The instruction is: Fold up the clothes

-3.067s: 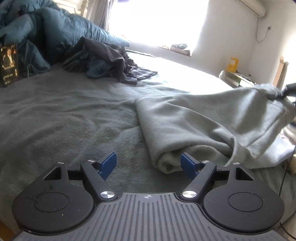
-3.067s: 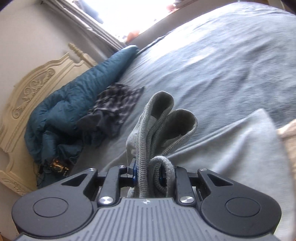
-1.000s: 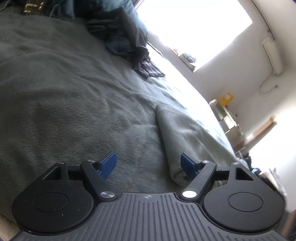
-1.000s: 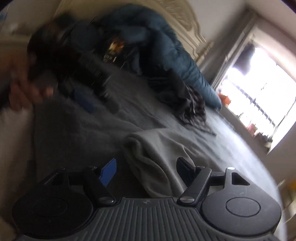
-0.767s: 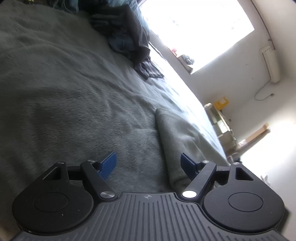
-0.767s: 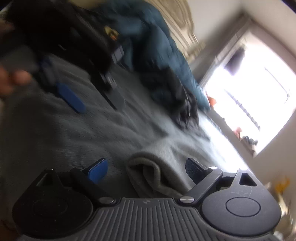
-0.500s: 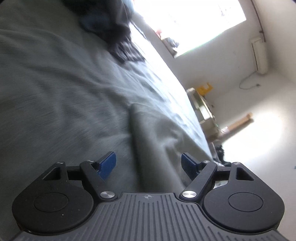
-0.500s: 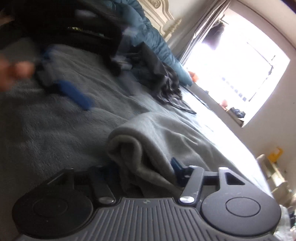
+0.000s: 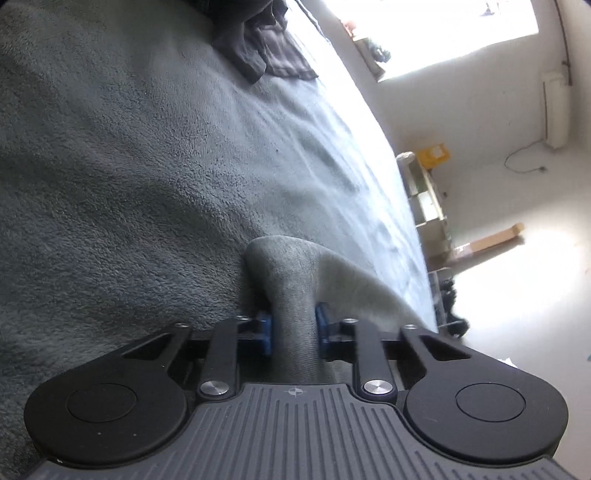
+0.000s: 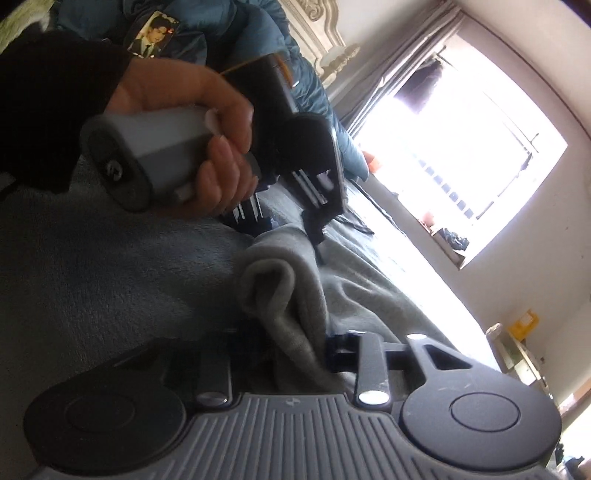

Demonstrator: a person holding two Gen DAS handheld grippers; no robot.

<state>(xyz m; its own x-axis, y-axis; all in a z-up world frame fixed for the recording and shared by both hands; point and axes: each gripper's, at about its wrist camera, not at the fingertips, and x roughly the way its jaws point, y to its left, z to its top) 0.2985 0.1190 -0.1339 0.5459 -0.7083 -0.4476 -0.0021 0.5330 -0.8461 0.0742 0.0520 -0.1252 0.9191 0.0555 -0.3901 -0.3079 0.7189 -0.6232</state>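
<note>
Closest to us in the left wrist view, our left gripper (image 9: 293, 332) is pinched tight on a bunched fold of the grey garment (image 9: 295, 280); its blue pads (image 9: 265, 332) press the cloth from both sides, and the fabric rises out of the grip in a rounded hump. In the right wrist view, our right gripper (image 10: 299, 350) has another thick roll of the same grey garment (image 10: 284, 291) between its fingers, and its jaws are closing on it; the near pad is in shadow, so we cannot tell how firmly it bears on the cloth, while the far one lies against the fabric.

Just beyond that roll, we see our left hand (image 10: 192, 122), in a dark sleeve (image 10: 48, 99), wrapped around the pale handle of the left gripper (image 10: 291, 221), whose black body points down at the far end of the garment's edge. The garment lies on a grey fleece blanket (image 9: 129, 166) that covers the bed.

Farther up the bed lies a heap of dark clothes (image 9: 266, 48). Behind the hand sit a teal duvet (image 10: 255, 33) and a small portrait card (image 10: 153, 33), against a carved cream headboard (image 10: 317, 22). At the back is a bright window (image 10: 469, 155), with a yellow box (image 9: 434, 155) on shelves by the white wall.
</note>
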